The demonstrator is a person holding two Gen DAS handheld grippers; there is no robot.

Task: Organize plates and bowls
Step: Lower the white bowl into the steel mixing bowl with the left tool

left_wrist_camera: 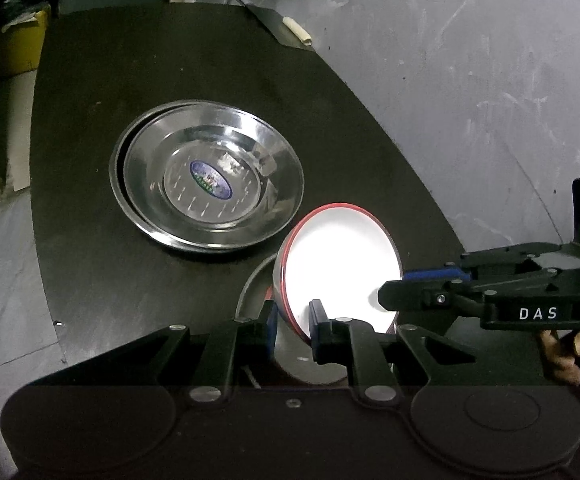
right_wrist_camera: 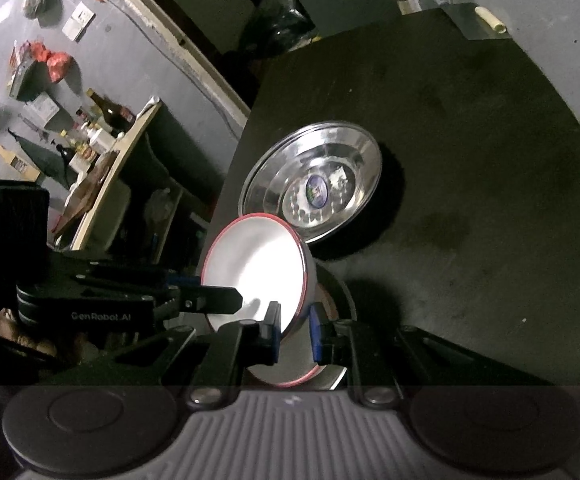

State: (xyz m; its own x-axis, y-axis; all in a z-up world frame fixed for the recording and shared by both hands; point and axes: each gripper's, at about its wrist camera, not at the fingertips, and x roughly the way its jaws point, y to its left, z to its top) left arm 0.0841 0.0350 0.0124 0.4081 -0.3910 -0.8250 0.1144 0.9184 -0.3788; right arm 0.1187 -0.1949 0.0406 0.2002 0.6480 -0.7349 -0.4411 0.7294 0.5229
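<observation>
White inside and red-rimmed, a tilted bowl (left_wrist_camera: pixel 342 264) is clamped at its near rim by the left hand-held gripper (left_wrist_camera: pixel 293 326), just beside stacked steel plates (left_wrist_camera: pixel 210 178) on the black bench (left_wrist_camera: pixel 130 80). From the right wrist, the bowl's rim is likewise pinched by the right hand-held gripper (right_wrist_camera: pixel 294 330).

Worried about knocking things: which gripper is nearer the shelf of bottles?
Left. The left gripper holds the bowl by its rim on the shelf side; the right gripper holds it farther away.
</observation>
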